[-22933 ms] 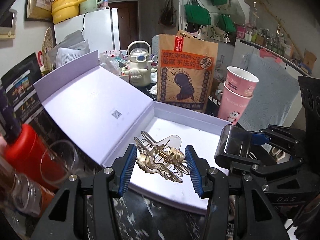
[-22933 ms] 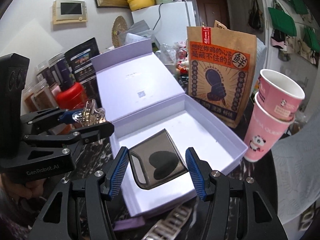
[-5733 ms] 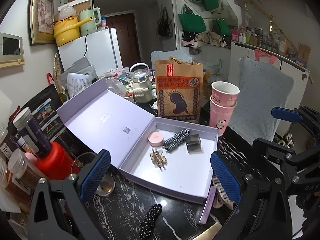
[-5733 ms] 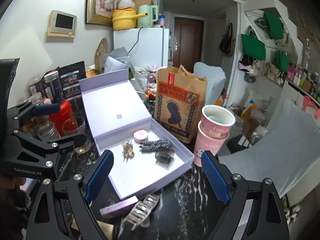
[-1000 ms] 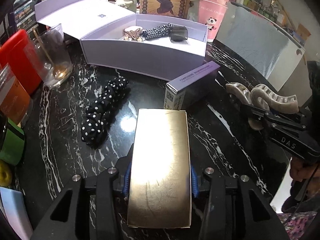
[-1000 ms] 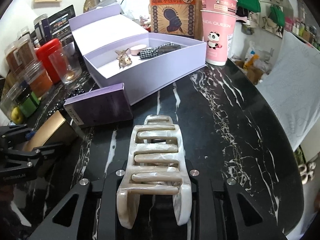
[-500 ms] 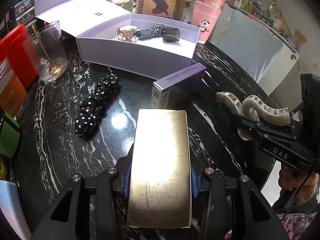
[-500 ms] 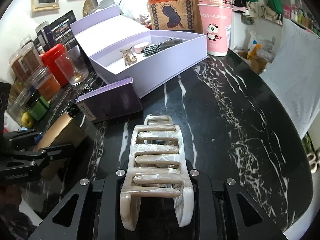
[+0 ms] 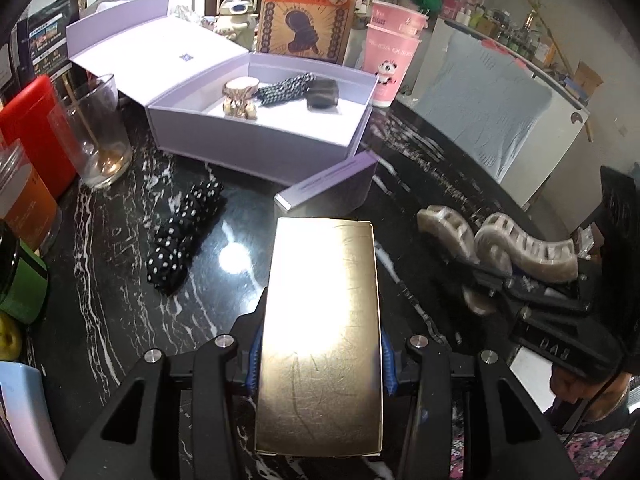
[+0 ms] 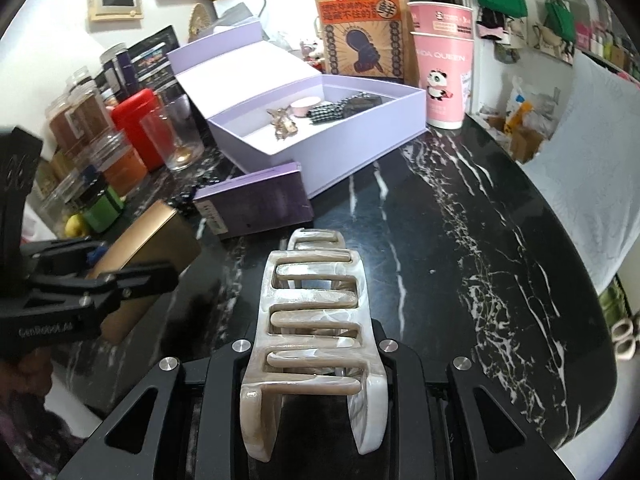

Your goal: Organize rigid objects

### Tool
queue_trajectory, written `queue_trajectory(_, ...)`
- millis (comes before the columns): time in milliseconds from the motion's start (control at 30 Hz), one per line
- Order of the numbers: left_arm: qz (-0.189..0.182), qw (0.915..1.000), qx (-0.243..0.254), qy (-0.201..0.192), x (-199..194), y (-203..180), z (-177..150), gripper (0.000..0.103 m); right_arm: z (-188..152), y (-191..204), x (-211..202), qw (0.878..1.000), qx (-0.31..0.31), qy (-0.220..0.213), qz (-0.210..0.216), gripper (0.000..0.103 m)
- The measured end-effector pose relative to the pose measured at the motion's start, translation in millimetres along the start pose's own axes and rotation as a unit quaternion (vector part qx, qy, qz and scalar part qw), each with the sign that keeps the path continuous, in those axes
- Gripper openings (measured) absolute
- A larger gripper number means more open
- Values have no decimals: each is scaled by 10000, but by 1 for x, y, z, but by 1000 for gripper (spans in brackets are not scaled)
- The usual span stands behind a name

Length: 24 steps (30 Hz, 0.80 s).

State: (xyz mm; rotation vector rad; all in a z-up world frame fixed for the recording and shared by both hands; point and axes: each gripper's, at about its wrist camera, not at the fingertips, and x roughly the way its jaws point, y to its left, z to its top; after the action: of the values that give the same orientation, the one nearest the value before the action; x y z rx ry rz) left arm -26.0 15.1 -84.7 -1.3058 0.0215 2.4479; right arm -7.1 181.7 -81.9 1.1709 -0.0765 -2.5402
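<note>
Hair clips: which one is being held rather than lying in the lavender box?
The big beige marbled claw clip, clamped in the right gripper above the table; the small gold clip lies inside the lavender box.

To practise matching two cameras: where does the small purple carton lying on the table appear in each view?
Left wrist view: small purple carton sits centre, just above the gold box.
Right wrist view: left of centre, beyond the hair clip.
Shared landmark: the open lavender box behind it.

Open box (image 9: 256, 148) sits mid-table (image 9: 120, 340), small carton (image 9: 332, 184) before it, glass (image 9: 98, 128) left, stacked cups (image 9: 390, 52) behind right.
</note>
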Motion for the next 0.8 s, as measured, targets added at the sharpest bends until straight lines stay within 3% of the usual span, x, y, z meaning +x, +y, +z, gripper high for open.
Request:
queue_trajectory(133, -207, 9997, -51, -92, -5, -3, 8, 44, 2, 5, -6, 9999, -67, -37, 88, 26)
queue_trajectory(800, -271, 9981, 107, -548, -30, -5, 47, 44, 37, 20, -26, 9977, -393, -291, 477, 26)
